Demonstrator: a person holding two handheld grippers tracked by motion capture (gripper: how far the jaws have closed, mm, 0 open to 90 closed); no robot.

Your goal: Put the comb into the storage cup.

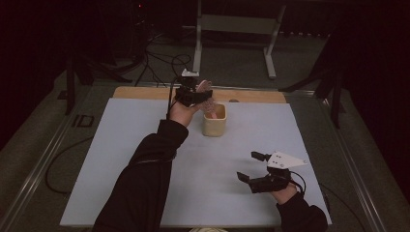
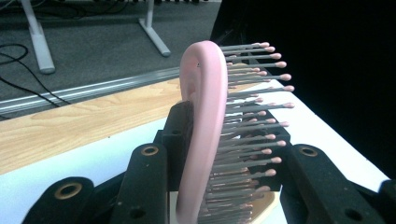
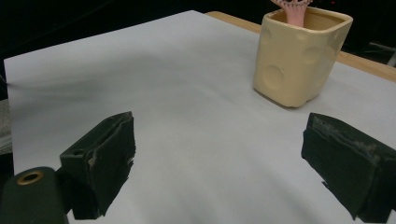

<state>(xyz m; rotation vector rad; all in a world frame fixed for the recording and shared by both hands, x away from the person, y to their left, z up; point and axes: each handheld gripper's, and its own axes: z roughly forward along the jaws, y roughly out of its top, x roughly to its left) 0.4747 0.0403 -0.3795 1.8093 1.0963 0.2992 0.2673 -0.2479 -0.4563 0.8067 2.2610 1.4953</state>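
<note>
Upright, the pink hairbrush (image 2: 203,130) is pinched by the left gripper (image 1: 193,95) — long axis near vertical, handle end down in the cream cup (image 1: 214,121). Its bristles are pointed sideways — the right gripper (image 1: 255,168) is held spread, empty.

High view looks down from above the table; each gripper view rides close behind its claw, both sharing the cream, dimpled ceramic cup (image 3: 299,58) ahead.

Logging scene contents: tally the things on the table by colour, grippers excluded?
Pink: 1, the hairbrush, clamped in the left gripper over the cup
Cream: 1, the cup
Total: 2
</note>
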